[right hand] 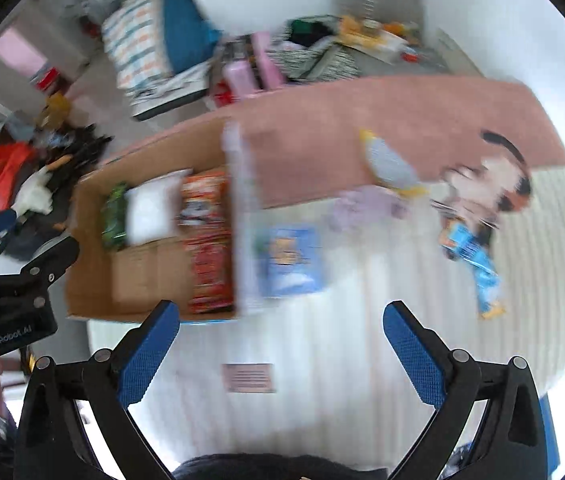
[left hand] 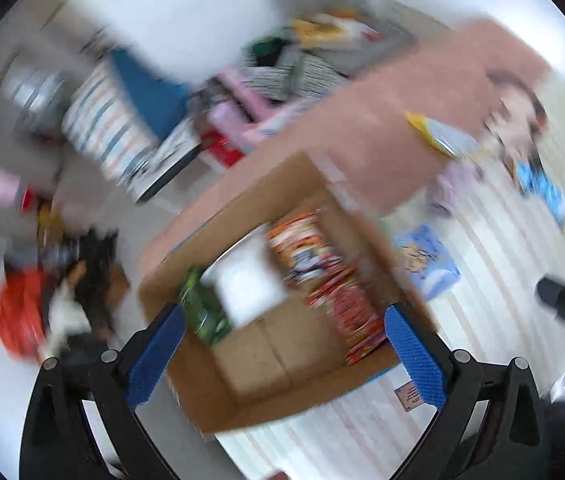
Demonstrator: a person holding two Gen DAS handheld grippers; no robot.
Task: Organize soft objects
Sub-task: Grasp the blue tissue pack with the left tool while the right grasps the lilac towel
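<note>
The blue snack packet [right hand: 292, 260] is lying flat on the striped cream bedding [right hand: 362, 340], just beside the white side flap of the cardboard box [right hand: 94, 280] and at about 12 o'clock from the right gripper [right hand: 282, 340], which is hanging above it with jaws spread fully wide and nothing between the pads. The packet is appearing squarish and blurred, pale blue with a yellow cartoon figure; its long axis cannot be told. In the left wrist view the same packet [left hand: 426, 260] is lying at about 2 o'clock from the left gripper [left hand: 282, 344], whose jaws are likewise standing wide and empty over the box [left hand: 202, 392]; the right gripper is judged the nearer. Inside the box, red-orange packets [right hand: 206, 240], a white pack [right hand: 150, 212] and a green packet [right hand: 114, 216] are sitting in rows. Farther off, at 1 to 2 o'clock, a pale lilac item [right hand: 362, 204], a yellow-and-grey pouch [right hand: 390, 164] and a bright blue wrapper [right hand: 478, 264] are lying near the pink blanket [right hand: 362, 120].
</note>
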